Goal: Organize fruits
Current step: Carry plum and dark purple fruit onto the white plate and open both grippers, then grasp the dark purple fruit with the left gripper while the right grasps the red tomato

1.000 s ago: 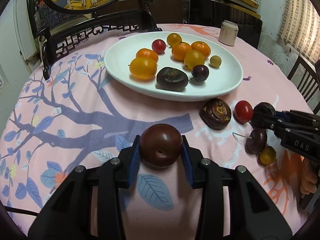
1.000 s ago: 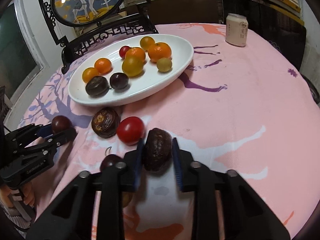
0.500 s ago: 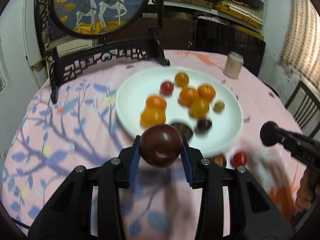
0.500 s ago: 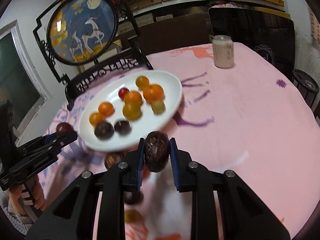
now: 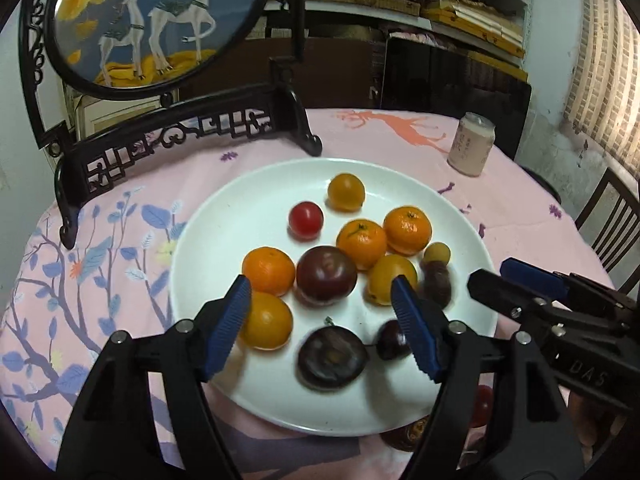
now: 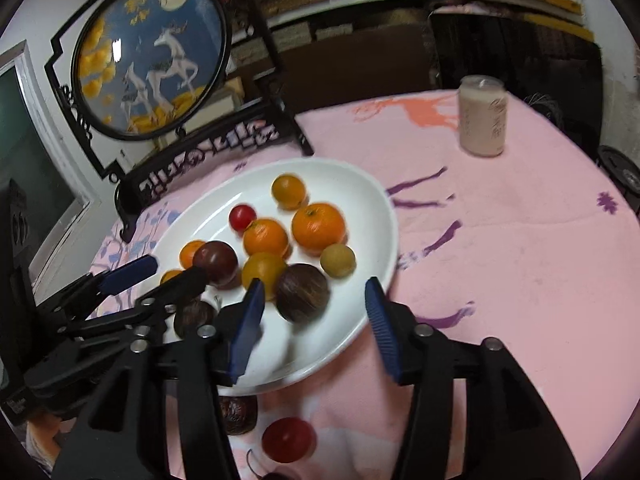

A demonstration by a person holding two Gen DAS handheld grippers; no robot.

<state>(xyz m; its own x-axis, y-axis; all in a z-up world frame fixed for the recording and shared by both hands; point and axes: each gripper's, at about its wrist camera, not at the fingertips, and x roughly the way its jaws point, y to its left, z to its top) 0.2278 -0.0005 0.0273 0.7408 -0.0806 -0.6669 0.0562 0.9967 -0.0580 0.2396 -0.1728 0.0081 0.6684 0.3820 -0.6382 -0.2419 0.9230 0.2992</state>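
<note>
Both grippers hang over the white plate, which sits toward the middle of the bench on a pink printed cloth. The left gripper has its jaws spread wide apart with nothing between them; the dark plum lies on the plate in line with the gap, touching neither blue pad, next to an orange and a yellow fruit. The right gripper also has its jaws well apart and empty, and the brown wrinkled passion fruit rests on the plate near its left pad, blurred, close to the plate's near rim. More oranges, a cherry tomato, a small green-yellow fruit and two other dark fruits share the plate. Off the plate, at the near edge of the bench, a red tomato and another wrinkled dark fruit lie on the cloth. A pale drink can stands upright toward the far right edge, and a dark carved stand with a round deer panel rises at the far left edge.
</note>
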